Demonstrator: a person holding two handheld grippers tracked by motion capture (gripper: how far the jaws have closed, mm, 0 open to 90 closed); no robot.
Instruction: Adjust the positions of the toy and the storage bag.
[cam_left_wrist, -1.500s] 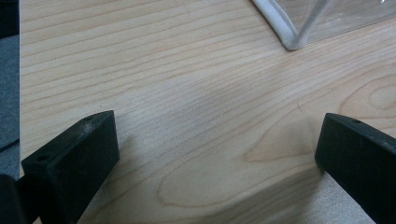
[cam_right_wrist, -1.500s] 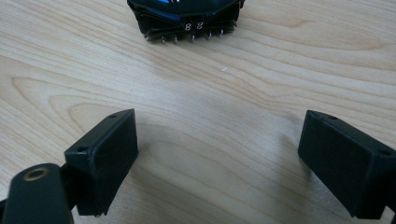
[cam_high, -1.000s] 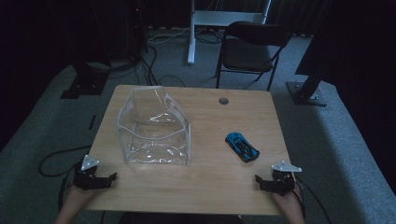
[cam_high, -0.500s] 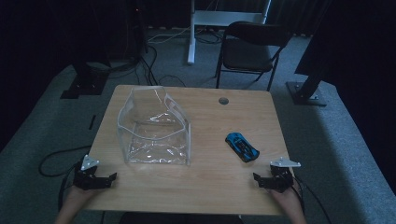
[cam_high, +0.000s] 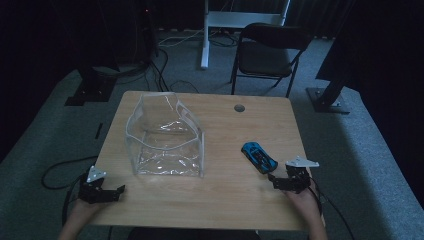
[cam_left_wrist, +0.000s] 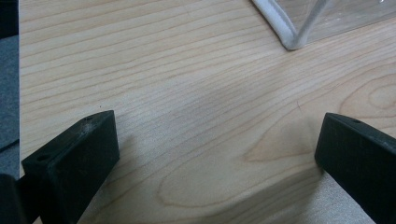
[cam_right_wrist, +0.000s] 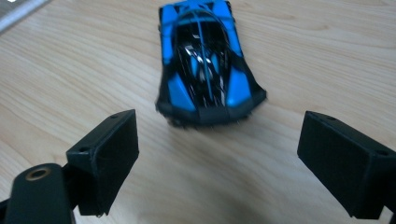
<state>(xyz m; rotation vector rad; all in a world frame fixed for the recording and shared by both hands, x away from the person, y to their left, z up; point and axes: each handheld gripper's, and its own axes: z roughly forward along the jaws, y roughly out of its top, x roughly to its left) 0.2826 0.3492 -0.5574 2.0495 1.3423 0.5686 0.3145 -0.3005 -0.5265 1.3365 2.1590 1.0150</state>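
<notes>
Blue toy car (cam_high: 259, 156) flat on the bench (cam_high: 220, 210), long axis diagonal, one end toward the right tongs (cam_high: 280, 181), both tongs gaping wide, left tongs (cam_high: 114, 192) over bare wood

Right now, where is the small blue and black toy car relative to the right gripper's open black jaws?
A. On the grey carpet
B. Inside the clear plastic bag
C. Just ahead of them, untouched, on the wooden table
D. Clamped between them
C: in the right gripper view the blue and black toy car sits on the wooden table just beyond the right gripper, whose jaws stand wide apart, clear of it.
</notes>
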